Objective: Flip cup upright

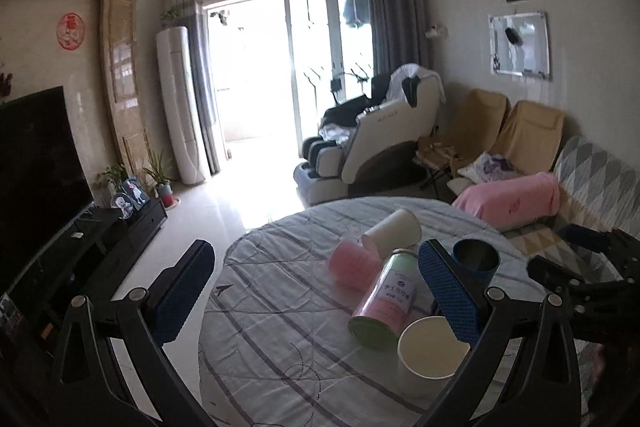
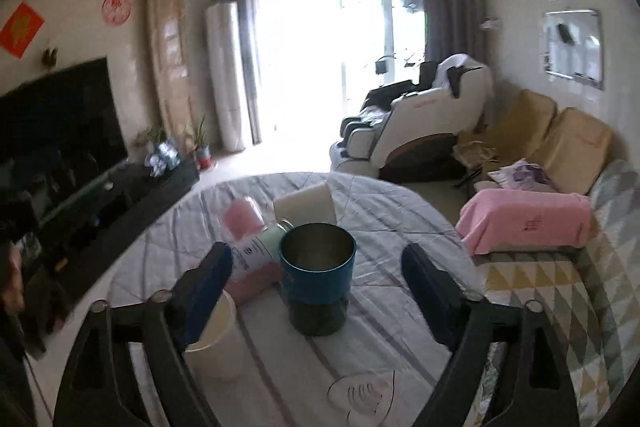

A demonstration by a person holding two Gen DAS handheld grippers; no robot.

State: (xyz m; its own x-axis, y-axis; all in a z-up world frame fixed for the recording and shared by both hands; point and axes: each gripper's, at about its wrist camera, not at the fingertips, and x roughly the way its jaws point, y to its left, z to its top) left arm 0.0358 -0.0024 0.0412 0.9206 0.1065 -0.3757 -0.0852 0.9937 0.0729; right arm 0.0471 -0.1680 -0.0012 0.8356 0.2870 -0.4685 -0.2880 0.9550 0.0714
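Note:
On the round table a blue cup stands upright, mouth up; it also shows in the right wrist view. A white paper cup stands upright near me, also in the right wrist view. A pink cup and a white cup lie on their sides, as does a green-and-pink can. My left gripper is open and empty above the table's near left. My right gripper is open, its fingers either side of the blue cup, apart from it.
The table has a striped cloth. A sofa with a pink blanket is close on the right. A massage chair stands beyond the table. A TV on a dark cabinet is on the left, across open floor.

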